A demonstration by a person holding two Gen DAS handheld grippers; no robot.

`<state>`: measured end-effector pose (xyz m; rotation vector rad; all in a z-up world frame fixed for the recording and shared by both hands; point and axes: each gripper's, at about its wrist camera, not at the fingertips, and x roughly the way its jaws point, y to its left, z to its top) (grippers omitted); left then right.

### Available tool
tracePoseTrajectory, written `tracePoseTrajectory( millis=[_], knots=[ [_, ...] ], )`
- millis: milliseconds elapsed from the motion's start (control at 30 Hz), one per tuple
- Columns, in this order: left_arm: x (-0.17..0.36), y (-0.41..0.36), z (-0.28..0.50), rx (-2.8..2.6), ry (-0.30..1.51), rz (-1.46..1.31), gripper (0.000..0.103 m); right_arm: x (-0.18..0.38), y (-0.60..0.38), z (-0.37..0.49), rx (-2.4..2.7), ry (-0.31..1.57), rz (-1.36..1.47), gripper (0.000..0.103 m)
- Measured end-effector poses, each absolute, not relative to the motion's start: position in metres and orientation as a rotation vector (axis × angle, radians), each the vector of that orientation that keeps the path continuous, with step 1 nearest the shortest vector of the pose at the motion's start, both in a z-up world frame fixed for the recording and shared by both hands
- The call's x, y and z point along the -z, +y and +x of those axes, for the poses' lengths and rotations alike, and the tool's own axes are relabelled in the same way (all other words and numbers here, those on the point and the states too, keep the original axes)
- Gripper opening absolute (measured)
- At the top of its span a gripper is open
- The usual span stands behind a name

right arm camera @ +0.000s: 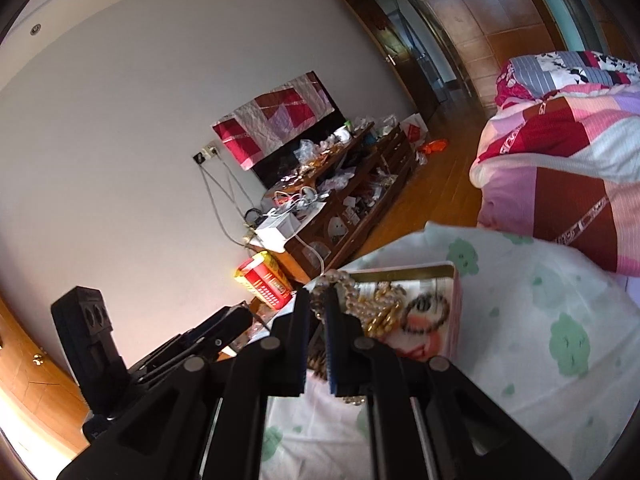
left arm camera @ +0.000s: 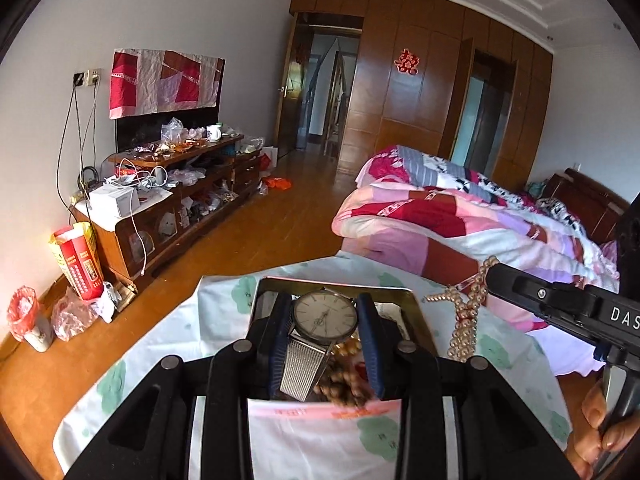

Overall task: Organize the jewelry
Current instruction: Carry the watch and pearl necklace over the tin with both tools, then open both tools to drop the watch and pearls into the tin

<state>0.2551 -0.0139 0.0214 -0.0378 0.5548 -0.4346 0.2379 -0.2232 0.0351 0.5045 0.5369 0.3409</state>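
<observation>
My left gripper (left arm camera: pixel 325 305) is shut on a silver wristwatch (left arm camera: pixel 325 316) with a pale dial and mesh band, held above an open metal tin (left arm camera: pixel 416 304). Brown wooden beads (left arm camera: pixel 340 384) lie in the tin under the watch. My right gripper (right arm camera: pixel 318 300) is shut on a pearl necklace (right arm camera: pixel 344 280); in the left wrist view the pearl strand (left arm camera: pixel 464 320) hangs from it to the right of the tin. The tin (right arm camera: pixel 448 280) also holds a gold chain (right arm camera: pixel 384 312) and a dark bead bracelet (right arm camera: pixel 428 312).
The tin stands on a table covered by a white cloth with green prints (left arm camera: pixel 132 360). A bed with a pink and red quilt (left arm camera: pixel 460 220) lies close behind. A cluttered wooden cabinet (left arm camera: pixel 176 200) lines the left wall.
</observation>
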Motion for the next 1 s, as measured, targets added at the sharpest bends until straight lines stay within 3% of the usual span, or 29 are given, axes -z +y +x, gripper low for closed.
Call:
tracePoseTrajectory(
  millis=[1000],
  knots=[
    [0.056,-0.05,0.332,0.334,0.714,0.094,0.033,0.058,-0.218,0.312,-0.22,0.717,0.477,0.01]
  ],
)
